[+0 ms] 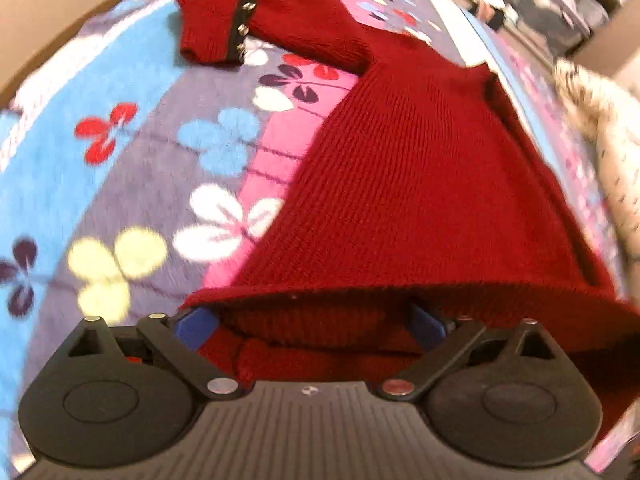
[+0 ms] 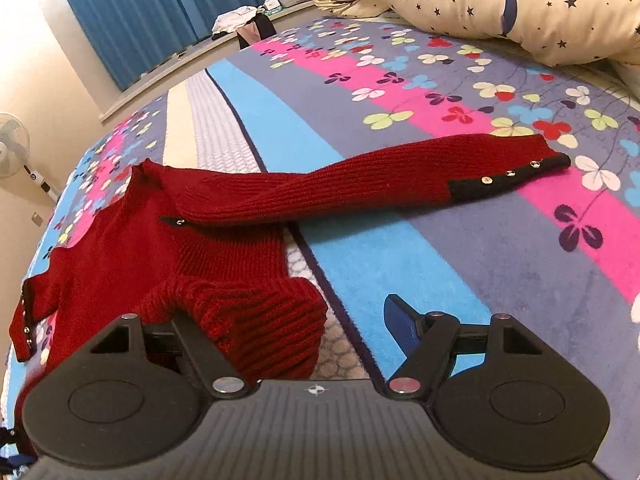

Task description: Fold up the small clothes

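Note:
A small red knit sweater (image 1: 408, 184) lies on a flowered bedspread (image 1: 132, 168). In the left wrist view its hem drapes over my left gripper (image 1: 312, 320); the blue fingers (image 1: 196, 326) stand wide apart under the cloth. One sleeve with a black studded cuff (image 1: 236, 20) lies at the far left. In the right wrist view the sweater (image 2: 120, 248) lies at the left, its other sleeve (image 2: 360, 188) stretched to the right. My right gripper (image 2: 296, 320) is open; the ribbed collar (image 2: 264, 320) sits over its left finger and the blue right finger (image 2: 404, 332) is bare.
A cream star-print quilt (image 2: 500, 4) is piled at the head of the bed. Blue curtains (image 2: 132, 12), a windowsill and a standing fan (image 2: 12, 144) are beyond the bed's far edge. Boxes and clutter (image 1: 560, 4) show at the top right of the left wrist view.

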{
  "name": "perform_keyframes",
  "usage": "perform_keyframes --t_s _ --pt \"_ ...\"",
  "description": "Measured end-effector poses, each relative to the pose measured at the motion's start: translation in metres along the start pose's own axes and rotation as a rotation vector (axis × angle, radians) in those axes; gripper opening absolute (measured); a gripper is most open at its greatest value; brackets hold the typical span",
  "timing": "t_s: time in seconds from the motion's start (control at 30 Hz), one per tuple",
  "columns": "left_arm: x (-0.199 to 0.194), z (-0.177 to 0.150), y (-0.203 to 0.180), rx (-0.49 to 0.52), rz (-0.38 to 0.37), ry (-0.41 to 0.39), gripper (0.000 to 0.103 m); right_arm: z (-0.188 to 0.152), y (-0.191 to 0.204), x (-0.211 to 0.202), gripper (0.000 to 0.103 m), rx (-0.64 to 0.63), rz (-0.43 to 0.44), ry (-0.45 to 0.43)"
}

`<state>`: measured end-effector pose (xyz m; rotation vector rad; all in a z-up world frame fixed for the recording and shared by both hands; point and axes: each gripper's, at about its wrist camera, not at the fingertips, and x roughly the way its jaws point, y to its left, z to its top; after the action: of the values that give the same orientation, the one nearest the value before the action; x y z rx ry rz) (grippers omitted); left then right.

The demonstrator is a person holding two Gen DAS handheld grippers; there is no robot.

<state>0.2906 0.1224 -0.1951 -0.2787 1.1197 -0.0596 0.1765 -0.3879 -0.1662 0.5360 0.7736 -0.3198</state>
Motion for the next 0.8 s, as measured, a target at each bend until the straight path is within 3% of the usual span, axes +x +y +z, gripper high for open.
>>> perform_keyframes --t_s 0.2,0.4,0.63,0.7,0.73,0.8 --pt "0.002 -0.019 -0.007 0.095 0.040 -0.008 0.100 -0.002 -0.005 -0.001 0.076 0.009 0.006 0.008" --pt "-0.002 -0.056 -0.002 0.164 0.076 -0.018 0.096 -0.033 -0.016 -0.003 0.076 0.021 0.045 0.067" --pt "-0.014 -0.064 -0.007 0.197 0.159 -0.081 0.094 -0.079 -0.029 0.000 0.075 -0.015 -0.034 0.115" --pt "-0.013 -0.065 -0.008 0.204 0.176 -0.074 0.093 -0.090 -0.025 -0.001 0.060 -0.087 -0.069 0.091" --pt "-0.015 -0.067 -0.008 0.206 0.215 -0.088 0.095 -0.096 -0.020 -0.003 0.055 -0.148 -0.082 0.073" --pt "-0.019 -0.071 -0.007 0.230 0.296 -0.131 0.099 -0.106 -0.011 -0.008 0.034 -0.261 -0.099 0.035"
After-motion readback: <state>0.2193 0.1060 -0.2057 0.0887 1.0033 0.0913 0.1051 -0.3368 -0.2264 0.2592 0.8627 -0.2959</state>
